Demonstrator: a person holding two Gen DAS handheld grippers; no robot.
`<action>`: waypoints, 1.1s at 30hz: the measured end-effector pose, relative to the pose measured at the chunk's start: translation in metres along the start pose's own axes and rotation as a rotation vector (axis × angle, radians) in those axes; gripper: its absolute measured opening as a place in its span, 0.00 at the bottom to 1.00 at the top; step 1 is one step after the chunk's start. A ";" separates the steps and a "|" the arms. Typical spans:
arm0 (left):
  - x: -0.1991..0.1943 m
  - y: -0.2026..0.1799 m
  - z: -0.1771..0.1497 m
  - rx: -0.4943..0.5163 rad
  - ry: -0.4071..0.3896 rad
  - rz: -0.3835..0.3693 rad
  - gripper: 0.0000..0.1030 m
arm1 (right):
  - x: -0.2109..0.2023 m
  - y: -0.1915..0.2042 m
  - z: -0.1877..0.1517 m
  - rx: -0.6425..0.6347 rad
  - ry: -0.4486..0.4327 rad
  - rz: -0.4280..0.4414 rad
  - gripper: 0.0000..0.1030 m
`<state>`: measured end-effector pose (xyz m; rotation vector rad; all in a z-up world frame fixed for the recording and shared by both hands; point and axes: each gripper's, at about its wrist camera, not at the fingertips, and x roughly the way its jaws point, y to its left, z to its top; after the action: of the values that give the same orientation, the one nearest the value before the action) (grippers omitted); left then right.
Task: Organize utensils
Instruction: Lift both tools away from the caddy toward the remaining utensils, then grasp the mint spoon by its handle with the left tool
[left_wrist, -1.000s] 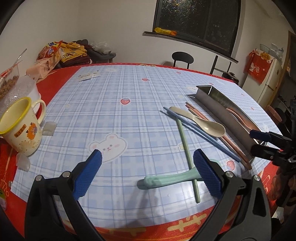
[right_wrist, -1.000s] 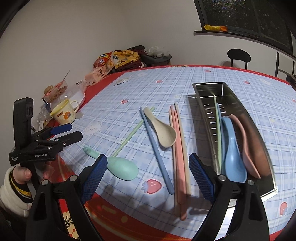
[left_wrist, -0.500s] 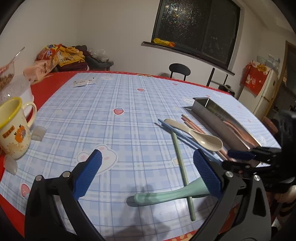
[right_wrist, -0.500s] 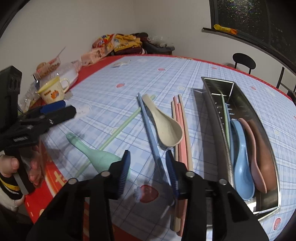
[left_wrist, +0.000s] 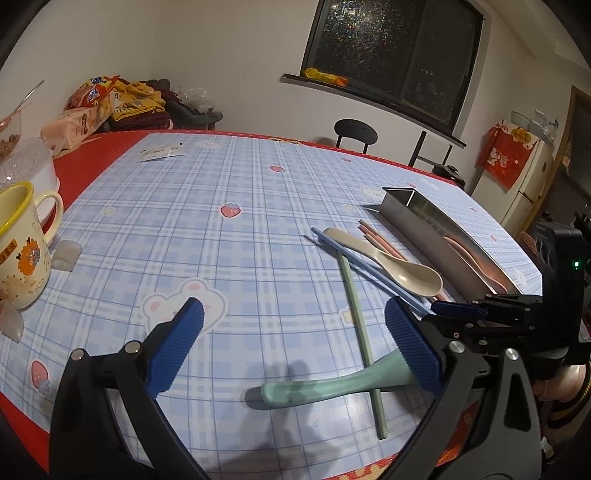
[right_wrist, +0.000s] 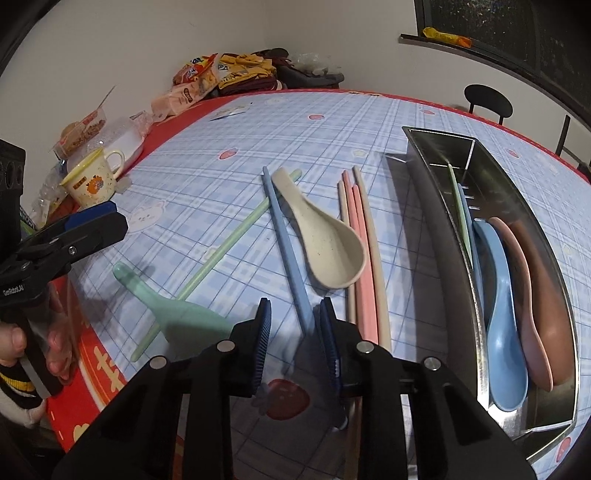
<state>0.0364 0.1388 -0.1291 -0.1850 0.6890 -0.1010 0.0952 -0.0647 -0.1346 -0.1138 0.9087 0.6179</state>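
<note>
One blue chopstick (right_wrist: 286, 243) is being straddled by the narrowed right gripper (right_wrist: 295, 345), apparently for tray (right_wrist: 436, 192) placement; the left gripper (left_wrist: 295, 349) is being held wide.

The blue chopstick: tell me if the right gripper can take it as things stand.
Probably yes. The right gripper already straddles the blue chopstick, a pad on either side of its near end, jaws narrowed. Nothing lies across that end; the beige spoon rests beside it farther up, clear of the pads.
</note>
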 end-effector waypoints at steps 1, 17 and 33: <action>0.000 0.000 0.000 -0.002 0.001 -0.001 0.94 | 0.000 0.000 0.000 0.003 0.000 0.003 0.19; 0.008 0.000 0.002 0.033 0.098 -0.087 0.71 | 0.000 -0.003 -0.002 0.005 0.005 0.037 0.09; -0.003 -0.057 -0.035 0.555 0.182 -0.033 0.58 | 0.000 -0.006 -0.003 0.017 0.004 0.054 0.09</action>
<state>0.0104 0.0785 -0.1419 0.3496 0.8137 -0.3377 0.0963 -0.0705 -0.1369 -0.0751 0.9228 0.6597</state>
